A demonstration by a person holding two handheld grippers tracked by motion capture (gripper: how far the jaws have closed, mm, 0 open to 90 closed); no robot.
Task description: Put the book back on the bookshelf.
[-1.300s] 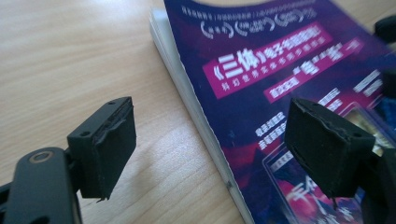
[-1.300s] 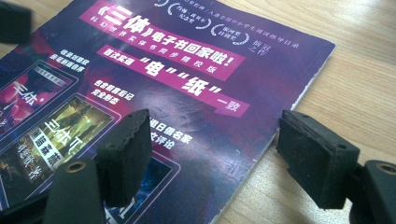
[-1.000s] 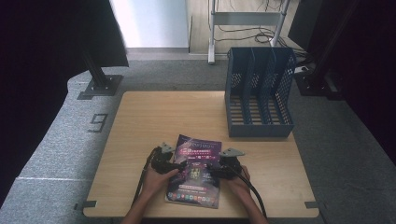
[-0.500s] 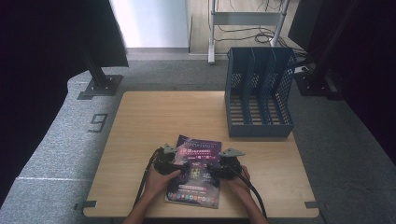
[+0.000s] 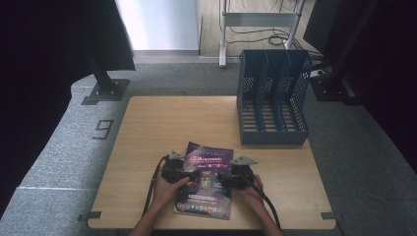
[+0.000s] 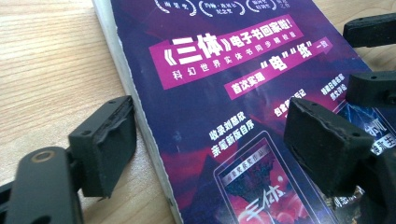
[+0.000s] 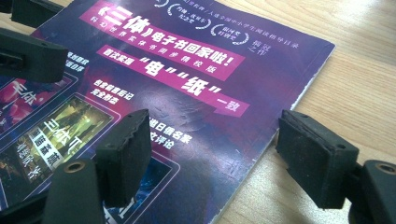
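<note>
We've got our left gripper down low at the magazine, jaws standing wide, one pad on the bare wood side and the other over the purple cover, straddling the magazine's left edge with nothing pinched. Our right gripper mirrors it: jaws wide apart, astride the right edge, one pad above the cover and one out over the wood, gripping nothing. From the high view, both hands sit at the near edge of the table, one on each side of the magazine, which lies flat, cover up, slightly turned, near the front middle. Well apart, at the far right corner, stands the blue file rack, upright with slotted compartments.
</note>
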